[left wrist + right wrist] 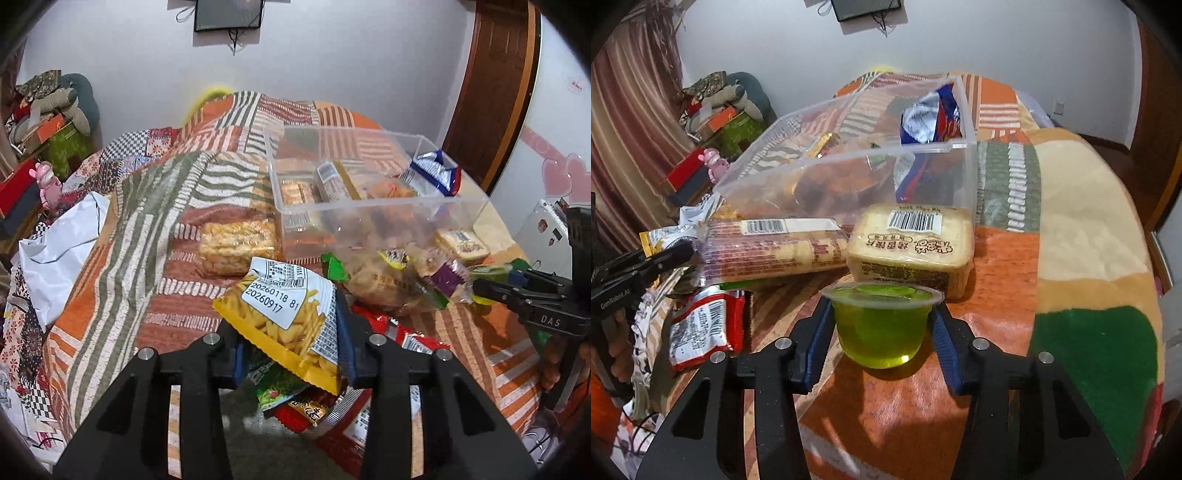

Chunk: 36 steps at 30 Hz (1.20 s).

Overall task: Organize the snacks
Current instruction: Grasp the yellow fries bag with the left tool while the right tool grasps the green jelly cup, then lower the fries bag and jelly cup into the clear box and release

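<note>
My left gripper [291, 339] is shut on a yellow bag of fries snack [280, 314] and holds it above a pile of snack packets on the bed. My right gripper [882, 325] is shut on a green jelly cup [881, 325] that hangs just above the blanket. A clear plastic bin [376, 199] stands ahead with several snacks inside; it also shows in the right wrist view [849, 162]. The right gripper with the jelly cup [491, 275] shows at the right edge of the left wrist view.
A bread pack [912, 247] and a long biscuit pack [775, 247] lie before the bin. A red packet [705, 328] lies to the left. A caramel popcorn pack [238, 247] lies left of the bin. A white bag [62, 240] lies at the bed's left edge.
</note>
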### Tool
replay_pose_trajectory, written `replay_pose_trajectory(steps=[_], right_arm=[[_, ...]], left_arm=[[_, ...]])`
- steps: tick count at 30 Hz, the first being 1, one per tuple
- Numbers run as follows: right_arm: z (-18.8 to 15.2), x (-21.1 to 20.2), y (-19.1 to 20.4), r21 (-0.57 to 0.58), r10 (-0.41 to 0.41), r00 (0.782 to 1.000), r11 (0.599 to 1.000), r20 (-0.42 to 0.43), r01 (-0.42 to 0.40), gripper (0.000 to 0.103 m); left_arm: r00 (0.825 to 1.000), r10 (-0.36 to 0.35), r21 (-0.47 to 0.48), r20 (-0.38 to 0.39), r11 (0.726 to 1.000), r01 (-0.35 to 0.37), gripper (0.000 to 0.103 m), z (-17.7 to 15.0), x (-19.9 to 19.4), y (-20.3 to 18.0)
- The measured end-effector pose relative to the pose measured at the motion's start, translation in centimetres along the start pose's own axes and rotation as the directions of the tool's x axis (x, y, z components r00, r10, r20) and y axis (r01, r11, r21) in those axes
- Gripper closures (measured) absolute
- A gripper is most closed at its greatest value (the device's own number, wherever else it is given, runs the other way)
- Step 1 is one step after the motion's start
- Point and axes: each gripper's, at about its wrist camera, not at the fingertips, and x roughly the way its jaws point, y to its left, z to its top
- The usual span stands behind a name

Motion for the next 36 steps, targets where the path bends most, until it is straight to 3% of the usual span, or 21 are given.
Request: replay_pose_trajectory(steps=[11,22,28,36], right_arm=[[1.8,-4.3,1.1,-0.043,-0.015,0.992,0.999,0.127,0.02,0.056],[6.1,-4.9,3.1,-0.046,0.004,0.97,0.999,0.242,0.007,0.056],[8.5,-4.1,3.5,-0.038,0.009,0.961,0.999,0.275,0.001,0.056],[10.6,-1.8,4.0,-0.044,-0.01,0.966,0.999,0.26,0.023,0.056]], left_arm=[[0.996,-0.007,-0.02,0.088,1.0,0.009,0.064,2.6,-2.9,-0.1],[0.985,-0.024,-0.013,0.168,1.0,0.026,0.064,7.2,-3.6,-1.0],[0.988,-0.017,-0.022,0.155,1.0,0.021,0.064,9.4,-1.5,-1.0],[0.992,-0.043,-0.045,0.117,0.998,0.048,0.064,11.2,1.6,-1.3]])
